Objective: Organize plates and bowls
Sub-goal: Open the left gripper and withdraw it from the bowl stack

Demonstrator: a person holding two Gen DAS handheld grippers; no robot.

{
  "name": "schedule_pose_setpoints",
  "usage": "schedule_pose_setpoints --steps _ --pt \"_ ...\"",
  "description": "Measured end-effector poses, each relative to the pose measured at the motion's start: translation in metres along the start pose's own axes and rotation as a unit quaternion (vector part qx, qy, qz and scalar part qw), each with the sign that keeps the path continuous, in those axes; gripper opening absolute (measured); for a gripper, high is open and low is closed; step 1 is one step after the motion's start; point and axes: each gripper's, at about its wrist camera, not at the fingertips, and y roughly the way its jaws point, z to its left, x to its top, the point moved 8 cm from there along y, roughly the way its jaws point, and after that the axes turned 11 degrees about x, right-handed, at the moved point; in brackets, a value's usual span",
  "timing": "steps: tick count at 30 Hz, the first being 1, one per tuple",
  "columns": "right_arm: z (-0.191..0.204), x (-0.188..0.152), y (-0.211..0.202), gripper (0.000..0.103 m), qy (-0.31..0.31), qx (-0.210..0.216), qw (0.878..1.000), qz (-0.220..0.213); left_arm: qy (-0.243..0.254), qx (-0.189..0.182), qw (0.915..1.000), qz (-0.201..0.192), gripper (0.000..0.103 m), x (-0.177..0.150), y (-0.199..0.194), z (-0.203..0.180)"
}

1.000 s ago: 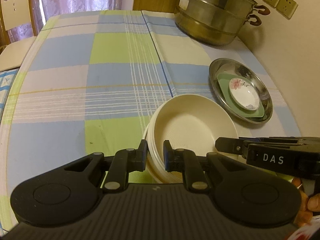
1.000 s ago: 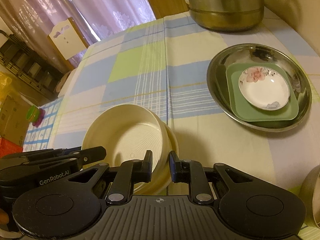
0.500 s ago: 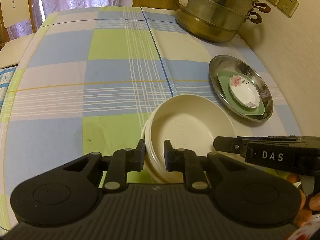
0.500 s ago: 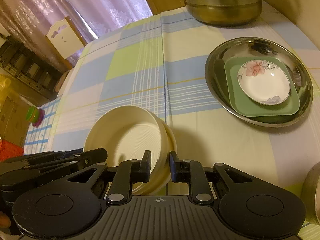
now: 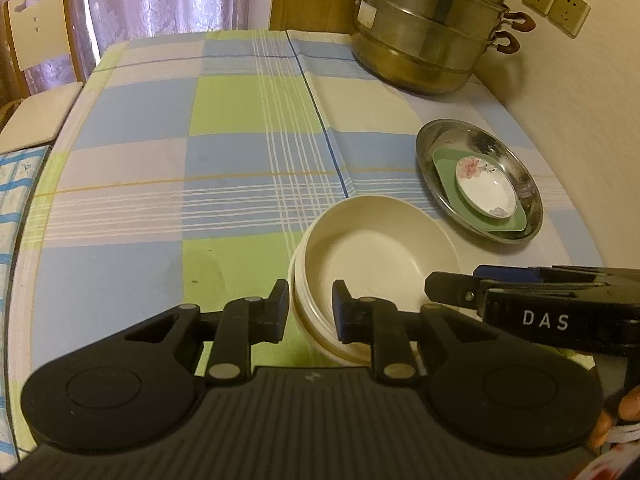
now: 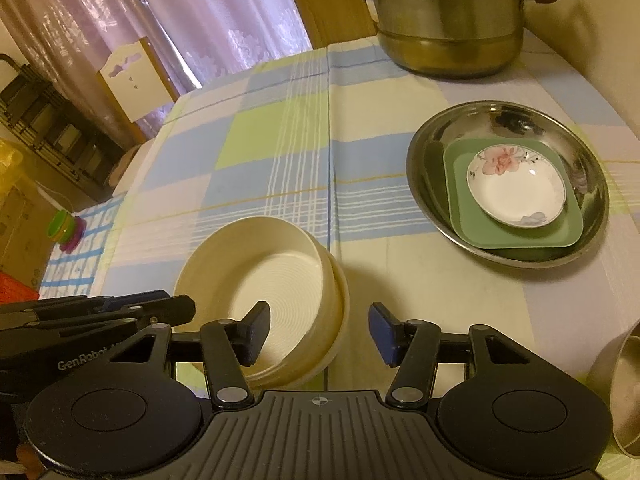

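Note:
Two nested cream bowls [image 5: 376, 256] sit on the checked tablecloth near the front edge; they also show in the right wrist view [image 6: 272, 276]. My left gripper [image 5: 310, 308] is shut on the near-left rim of the cream bowls. My right gripper [image 6: 318, 330] is open, its fingers astride the right rim without gripping. A steel basin [image 6: 580, 152] holds a green square plate [image 6: 472, 220] with a small flowered white dish [image 6: 516, 188] on it, to the right.
A large steel steamer pot [image 5: 428, 28] stands at the back right by the wall. Another steel bowl's edge [image 6: 616, 388] shows at the right wrist view's lower right. A chair [image 5: 36, 52] stands beyond the table's left end.
My right gripper has opened and let go of the bowls' rim. My left gripper stays shut on the rim. The bowls have hardly moved.

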Motion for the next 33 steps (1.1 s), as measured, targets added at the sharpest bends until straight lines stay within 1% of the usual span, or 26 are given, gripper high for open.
schedule_pose_setpoints --steps 7,14,17,24,33 --pt "0.005 -0.008 -0.018 0.056 -0.005 0.007 1.000 -0.011 0.018 0.014 0.9997 -0.011 0.020 -0.011 -0.027 0.000" --pt "0.013 -0.023 -0.042 0.063 -0.008 0.015 1.000 -0.020 0.012 0.026 0.9994 -0.021 0.020 -0.028 -0.057 0.004" --pt "0.016 -0.031 -0.053 0.064 -0.010 0.019 1.000 -0.022 0.009 0.025 0.9994 -0.023 0.020 -0.038 -0.069 0.006" --pt "0.020 -0.055 -0.076 0.066 -0.019 0.023 0.999 -0.019 0.007 0.028 0.9994 -0.019 0.020 -0.062 -0.091 0.006" --pt "0.019 -0.087 -0.099 0.067 -0.026 0.028 0.999 -0.006 0.001 0.030 0.9995 -0.005 0.020 -0.095 -0.109 0.000"
